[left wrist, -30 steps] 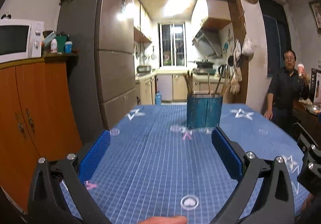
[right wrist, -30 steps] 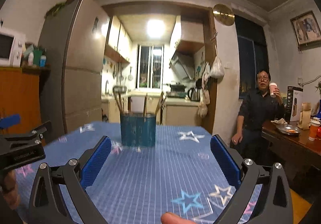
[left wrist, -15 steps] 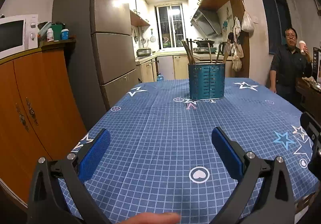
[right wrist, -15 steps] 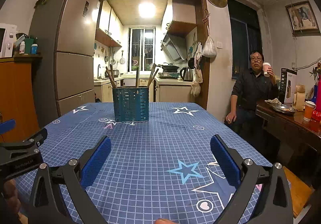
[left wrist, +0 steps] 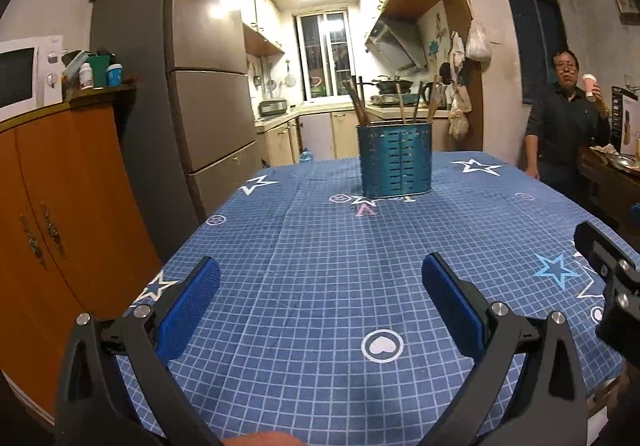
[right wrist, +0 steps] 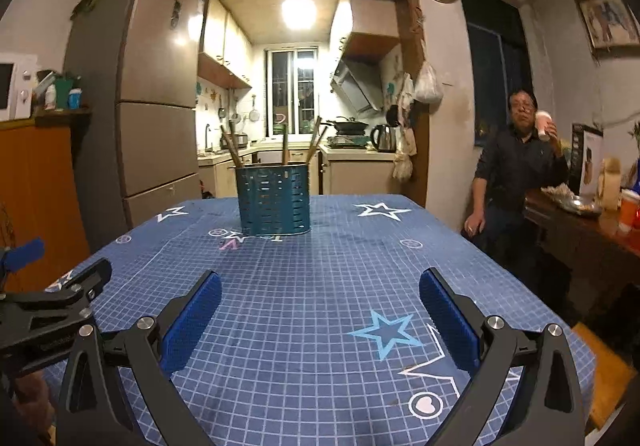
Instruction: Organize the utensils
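Utensils [left wrist: 362, 102] with wooden handles are seen standing upright and leaning in a blue slotted holder [left wrist: 395, 159], which is set on the far half of the bench [left wrist: 320, 246], near its middle. The bench is covered by a blue checked cloth printed with stars and hearts. A tall fridge [left wrist: 192, 86] is seen at the left, beside an orange cabinet [left wrist: 60, 206], and a seated man [left wrist: 564, 118] with a cup is seen at the right. The left gripper [left wrist: 320, 302] is held above the near part of the bench, its jaws spread wide with nothing between them. The right gripper [right wrist: 320, 314] is held likewise, jaws wide apart and empty, well short of the holder.
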A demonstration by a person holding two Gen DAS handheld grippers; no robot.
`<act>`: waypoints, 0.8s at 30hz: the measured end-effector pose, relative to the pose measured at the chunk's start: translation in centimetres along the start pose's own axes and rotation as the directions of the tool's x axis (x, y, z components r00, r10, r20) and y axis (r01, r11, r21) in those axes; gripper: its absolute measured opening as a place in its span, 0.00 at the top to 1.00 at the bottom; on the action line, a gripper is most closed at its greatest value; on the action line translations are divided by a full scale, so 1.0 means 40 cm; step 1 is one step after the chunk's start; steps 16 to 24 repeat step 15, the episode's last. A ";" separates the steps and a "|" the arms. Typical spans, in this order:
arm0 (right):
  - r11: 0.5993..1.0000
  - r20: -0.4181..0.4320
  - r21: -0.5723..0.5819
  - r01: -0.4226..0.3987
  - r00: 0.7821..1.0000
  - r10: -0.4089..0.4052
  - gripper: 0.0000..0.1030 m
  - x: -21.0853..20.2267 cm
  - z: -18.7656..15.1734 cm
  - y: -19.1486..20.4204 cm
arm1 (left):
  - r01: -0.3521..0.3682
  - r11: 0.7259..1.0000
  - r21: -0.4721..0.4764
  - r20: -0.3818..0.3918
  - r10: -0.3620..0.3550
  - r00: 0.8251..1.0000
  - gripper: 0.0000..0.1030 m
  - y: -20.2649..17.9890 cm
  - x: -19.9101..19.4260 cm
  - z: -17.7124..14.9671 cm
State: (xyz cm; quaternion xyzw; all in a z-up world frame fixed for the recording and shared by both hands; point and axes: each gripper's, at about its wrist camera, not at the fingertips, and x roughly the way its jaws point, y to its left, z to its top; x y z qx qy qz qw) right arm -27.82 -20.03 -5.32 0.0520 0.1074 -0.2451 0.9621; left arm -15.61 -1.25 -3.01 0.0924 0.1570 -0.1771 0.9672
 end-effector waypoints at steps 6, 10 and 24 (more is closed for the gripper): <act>1.000 -0.004 0.014 0.015 1.000 -0.015 0.04 0.003 0.002 -0.010 | -0.006 1.000 -0.014 -0.019 0.006 1.000 0.05 0.006 0.012 0.001; 1.000 0.009 0.011 -0.002 1.000 0.002 0.04 0.004 0.009 -0.008 | 0.014 1.000 -0.024 -0.068 -0.016 0.998 0.05 0.012 0.027 0.006; 1.000 0.012 0.009 0.003 1.000 -0.003 0.04 -0.001 0.009 -0.009 | 0.015 0.999 -0.029 -0.062 -0.017 0.998 0.05 0.016 0.029 0.009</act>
